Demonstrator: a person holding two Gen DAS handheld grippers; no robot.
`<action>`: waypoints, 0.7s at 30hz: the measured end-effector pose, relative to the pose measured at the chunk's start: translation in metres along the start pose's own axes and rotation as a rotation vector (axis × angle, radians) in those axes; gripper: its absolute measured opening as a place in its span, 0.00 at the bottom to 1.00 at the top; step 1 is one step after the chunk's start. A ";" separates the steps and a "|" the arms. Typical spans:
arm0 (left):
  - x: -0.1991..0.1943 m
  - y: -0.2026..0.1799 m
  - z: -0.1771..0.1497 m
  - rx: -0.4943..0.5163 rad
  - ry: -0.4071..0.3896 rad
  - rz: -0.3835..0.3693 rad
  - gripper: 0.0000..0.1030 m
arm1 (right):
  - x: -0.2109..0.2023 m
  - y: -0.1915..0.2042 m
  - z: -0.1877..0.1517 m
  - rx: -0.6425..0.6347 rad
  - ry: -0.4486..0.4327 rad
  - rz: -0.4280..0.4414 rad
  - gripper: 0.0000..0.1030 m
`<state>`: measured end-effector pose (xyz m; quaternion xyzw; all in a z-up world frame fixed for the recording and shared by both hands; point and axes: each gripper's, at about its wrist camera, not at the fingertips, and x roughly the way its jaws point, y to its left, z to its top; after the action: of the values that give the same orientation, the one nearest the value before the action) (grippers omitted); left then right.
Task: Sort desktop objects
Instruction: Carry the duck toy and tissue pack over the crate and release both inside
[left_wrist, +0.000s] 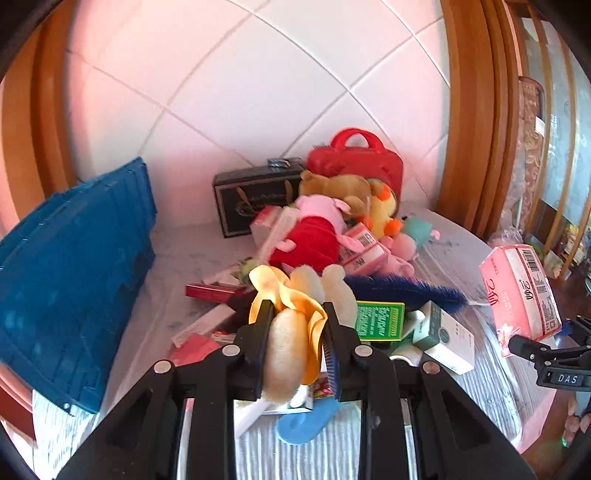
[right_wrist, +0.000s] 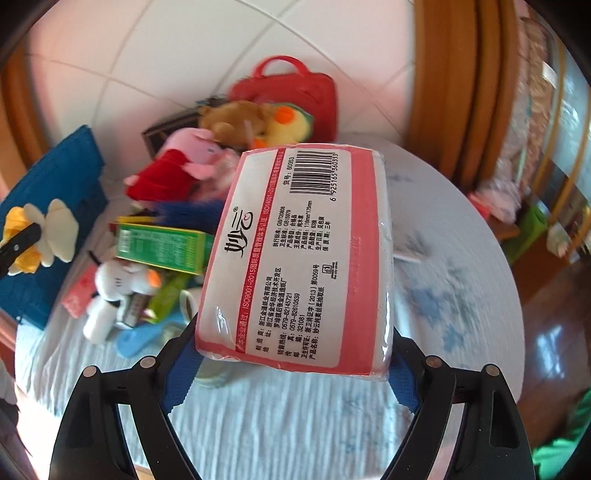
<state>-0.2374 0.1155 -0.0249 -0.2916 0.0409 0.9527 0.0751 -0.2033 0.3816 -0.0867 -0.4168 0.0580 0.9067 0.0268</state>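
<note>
Tiled wall, cluttered table (right_wrist: 461, 258) w/ a toy pile (left_wrist: 332, 221). Your left gripper (left_wrist: 297, 321) is clamped on a soft plush (left_wrist: 291, 332), lifted just in front of the pile. Your right gripper (right_wrist: 295, 354) pinches the tissue pack (right_wrist: 299, 258), right of pile: light, squishy, slick wrap, so grip mid-body.
</note>
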 end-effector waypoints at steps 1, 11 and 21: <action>-0.006 0.005 0.000 -0.004 -0.010 0.012 0.24 | -0.004 0.010 0.004 -0.021 -0.013 0.018 0.84; -0.073 0.088 0.003 -0.087 -0.141 0.178 0.24 | -0.040 0.156 0.047 -0.253 -0.161 0.212 0.84; -0.124 0.216 0.031 -0.109 -0.281 0.337 0.24 | -0.075 0.340 0.087 -0.400 -0.286 0.346 0.84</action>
<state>-0.1890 -0.1085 0.0776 -0.1485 0.0266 0.9839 -0.0959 -0.2534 0.0557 0.0544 -0.2660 -0.0558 0.9407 -0.2028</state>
